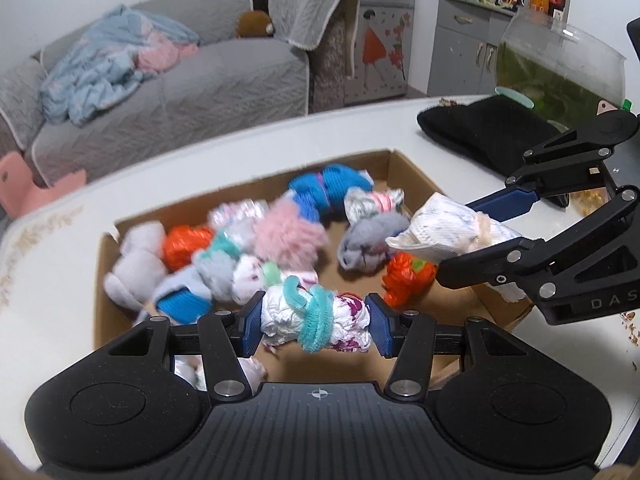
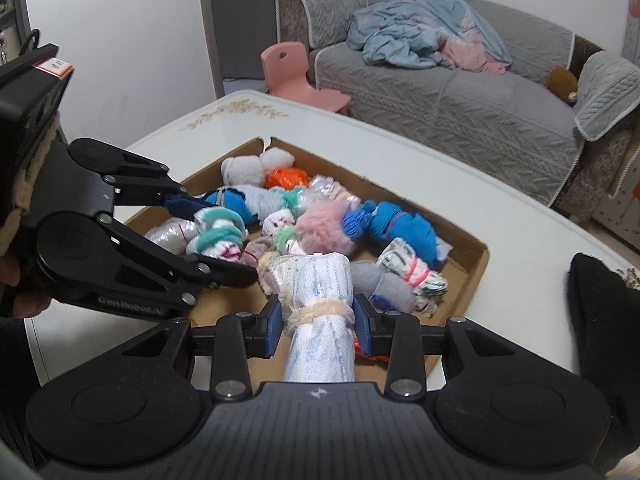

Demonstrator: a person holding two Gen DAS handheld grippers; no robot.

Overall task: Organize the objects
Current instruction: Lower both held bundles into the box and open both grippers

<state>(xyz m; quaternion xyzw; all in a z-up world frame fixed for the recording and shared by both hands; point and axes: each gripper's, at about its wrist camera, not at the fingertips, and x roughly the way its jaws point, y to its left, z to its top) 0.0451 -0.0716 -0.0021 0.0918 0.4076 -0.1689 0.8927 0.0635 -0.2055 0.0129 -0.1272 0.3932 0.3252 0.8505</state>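
1. While both claws hang over the cardboard box (image 1: 404, 168), the left gripper (image 1: 316, 322) is clamped on a white bundle with a teal tie (image 1: 314, 318); loose bundles lie just beyond its fingertips.
2. Right gripper (image 2: 316, 326) is clamped on a white-and-blue roll (image 2: 316, 312); the box sits below and ahead of it.

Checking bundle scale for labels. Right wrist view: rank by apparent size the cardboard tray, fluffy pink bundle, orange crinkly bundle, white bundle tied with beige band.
1. Cardboard tray.
2. White bundle tied with beige band, though it is nearest the camera, so its rank is unsure.
3. Fluffy pink bundle.
4. Orange crinkly bundle, partly hidden.
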